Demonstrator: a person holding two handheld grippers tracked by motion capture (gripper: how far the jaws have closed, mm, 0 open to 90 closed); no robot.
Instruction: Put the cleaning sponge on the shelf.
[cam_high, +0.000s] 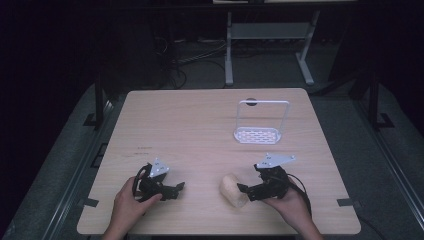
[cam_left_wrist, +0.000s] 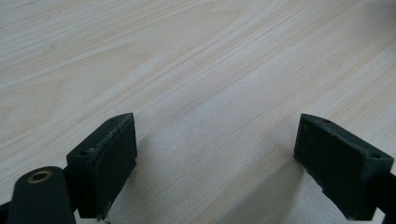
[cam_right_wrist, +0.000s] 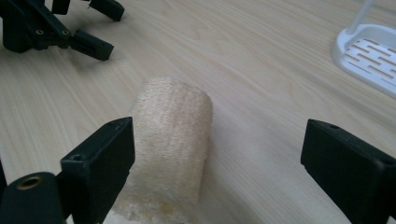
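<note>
At the table's (cam_high: 200, 115) seven o'clock we hold the left gripper (cam_high: 172, 189) low over the wood, its jaws pointing toward three o'clock; in the left gripper view (cam_left_wrist: 215, 154) the jaws stand wide apart with bare wood grain between them, so they grip nothing. Moving right, near five o'clock of the table, we see the pale loofah roll (cam_high: 234, 190) lying on its side on the wood, well apart from the left gripper. Just right of it we hold the right gripper (cam_high: 243, 190), pointing toward nine o'clock; in the right gripper view (cam_right_wrist: 217, 163) its jaws are spread wide, and the loofah roll (cam_right_wrist: 170, 140) lies between them, close against the left-hand jaw and clear of the other; we cannot tell whether that jaw touches it. Farther off, toward one o'clock from the roll, the white slotted rack (cam_high: 260, 131) stands upright on the table, its thin handle arching above the base; it also shows at the upper right of the right gripper view (cam_right_wrist: 369, 51).
</note>
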